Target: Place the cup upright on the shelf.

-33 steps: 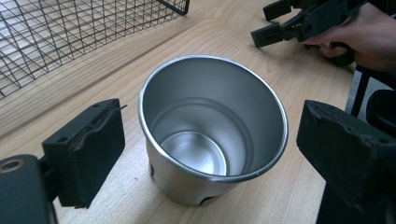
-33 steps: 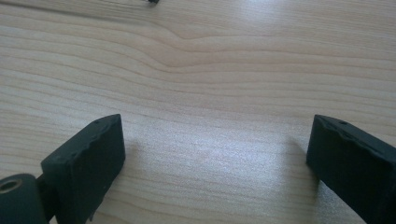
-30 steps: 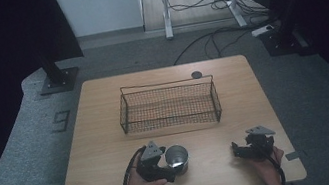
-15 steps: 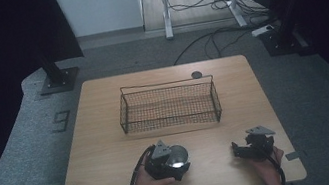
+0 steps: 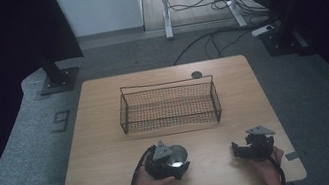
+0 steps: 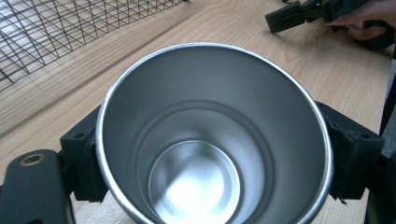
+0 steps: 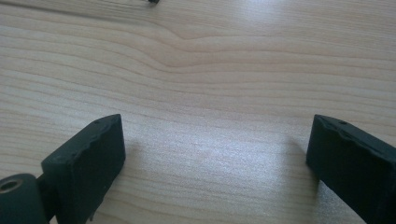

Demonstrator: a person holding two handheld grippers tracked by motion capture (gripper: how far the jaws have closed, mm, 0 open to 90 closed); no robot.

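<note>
A shiny steel cup [image 6: 212,135] stands between the jaws of my left gripper [image 5: 173,164], which is shut on its sides; I look straight down into its bare inside. In the high view the steel cup [image 5: 176,155] sits near the table's front edge, left of centre. My right gripper [image 5: 241,149] rests open low over the wood at the front right, nothing between its jaws [image 7: 215,154]. From the left gripper view the right gripper [image 6: 299,14] shows at the top right, held by a hand.
A black wire basket [image 5: 168,105] stands in the middle of the wooden table [image 5: 105,143], behind both grippers, and its mesh [image 6: 70,28] lies close ahead-left of the cup. A small dark disc [image 5: 196,74] lies near the far edge.
My left gripper has turned and shifted slightly left with the cup, so the cup now sits under its plate. The right gripper has stayed put.
</note>
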